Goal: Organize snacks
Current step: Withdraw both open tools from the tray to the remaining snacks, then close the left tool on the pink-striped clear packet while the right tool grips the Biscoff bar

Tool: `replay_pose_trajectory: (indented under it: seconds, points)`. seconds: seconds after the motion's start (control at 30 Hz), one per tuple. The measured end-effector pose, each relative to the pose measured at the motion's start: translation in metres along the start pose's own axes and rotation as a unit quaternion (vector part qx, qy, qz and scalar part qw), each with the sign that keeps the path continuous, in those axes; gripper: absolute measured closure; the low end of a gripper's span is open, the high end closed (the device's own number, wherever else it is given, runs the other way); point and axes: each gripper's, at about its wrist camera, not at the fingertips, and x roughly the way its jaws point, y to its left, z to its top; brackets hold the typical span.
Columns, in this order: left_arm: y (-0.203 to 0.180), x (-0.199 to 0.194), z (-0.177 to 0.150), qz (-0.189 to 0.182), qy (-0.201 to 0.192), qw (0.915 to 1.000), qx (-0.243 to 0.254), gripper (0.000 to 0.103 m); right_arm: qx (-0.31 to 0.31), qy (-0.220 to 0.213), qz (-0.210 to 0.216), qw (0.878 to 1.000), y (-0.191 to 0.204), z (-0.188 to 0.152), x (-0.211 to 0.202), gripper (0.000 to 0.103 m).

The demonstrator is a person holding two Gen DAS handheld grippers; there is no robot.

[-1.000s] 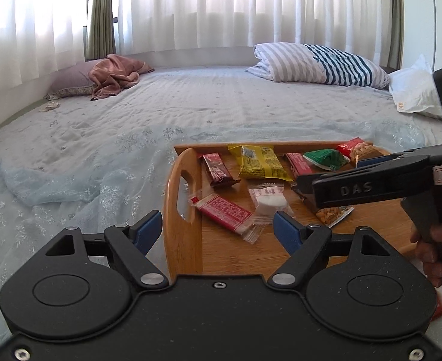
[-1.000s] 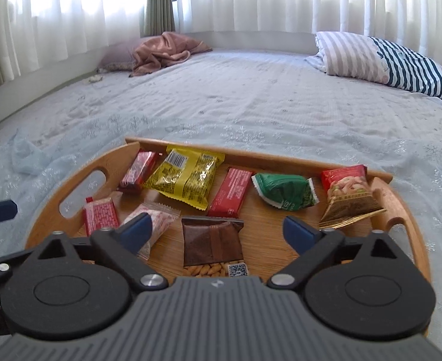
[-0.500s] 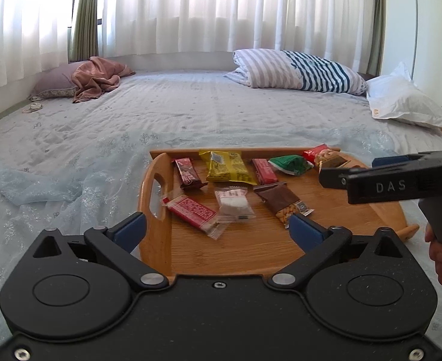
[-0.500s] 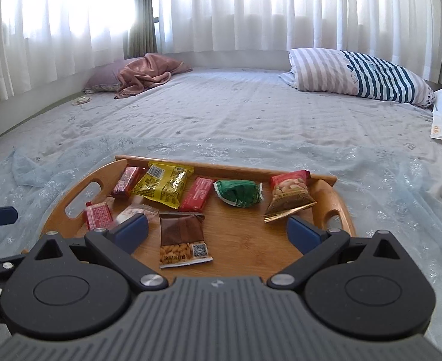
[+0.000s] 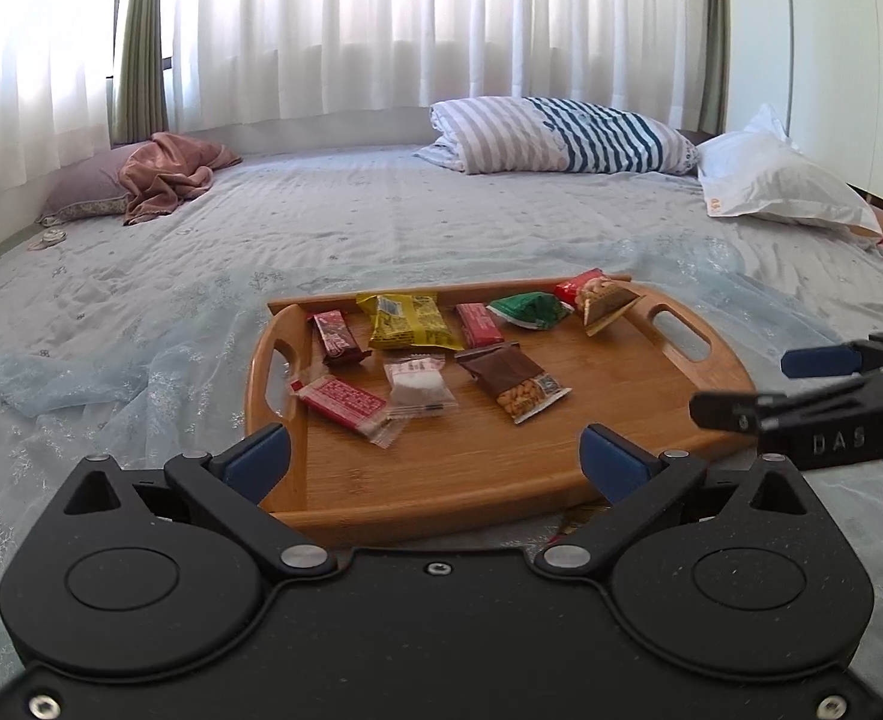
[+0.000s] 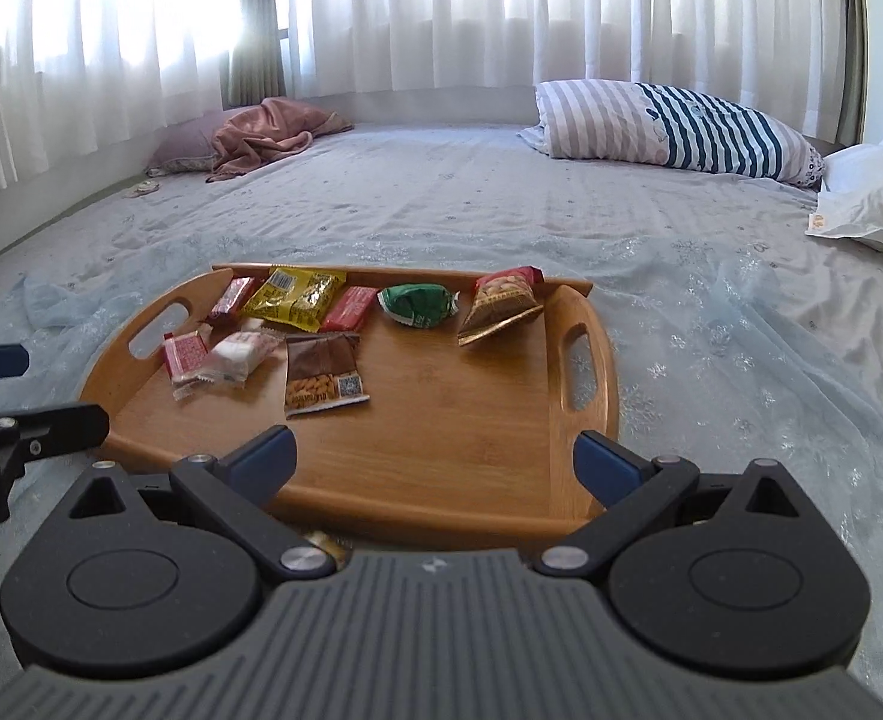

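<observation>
While eight snack packets already lie on the wooden tray just ahead of both claws, the left gripper and right gripper hang spread wide and empty, so little sorting seems left.

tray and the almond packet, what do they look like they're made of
Tray: looks like wood, perhaps bamboo, with a smooth satin finish; fine straight grain lines and a warm honey colour show.
Almond packet: probably thin plastic film, brown print over a clear window that shows the nuts, with crimped ends.
</observation>
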Motion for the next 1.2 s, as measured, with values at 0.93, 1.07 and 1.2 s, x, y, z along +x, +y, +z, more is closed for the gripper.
replay_pose_trajectory:
  seconds: [0.93, 1.07, 1.2]
  points:
    - [-0.012, -0.003, -0.054, -0.057, 0.064, 0.9958, -0.032, 0.000, -0.046, 0.054, 0.033, 0.997, 0.040, -0.070, -0.001, 0.015]
    - [-0.011, -0.002, -0.060, -0.060, 0.074, 0.9950, -0.030, 0.000, -0.049, 0.050, 0.043, 0.997, 0.039, -0.071, -0.001, 0.026]
    - [-0.011, 0.001, -0.062, -0.063, 0.083, 0.9937, -0.043, 0.000, -0.048, 0.046, 0.042, 0.997, 0.041, -0.072, -0.004, 0.031]
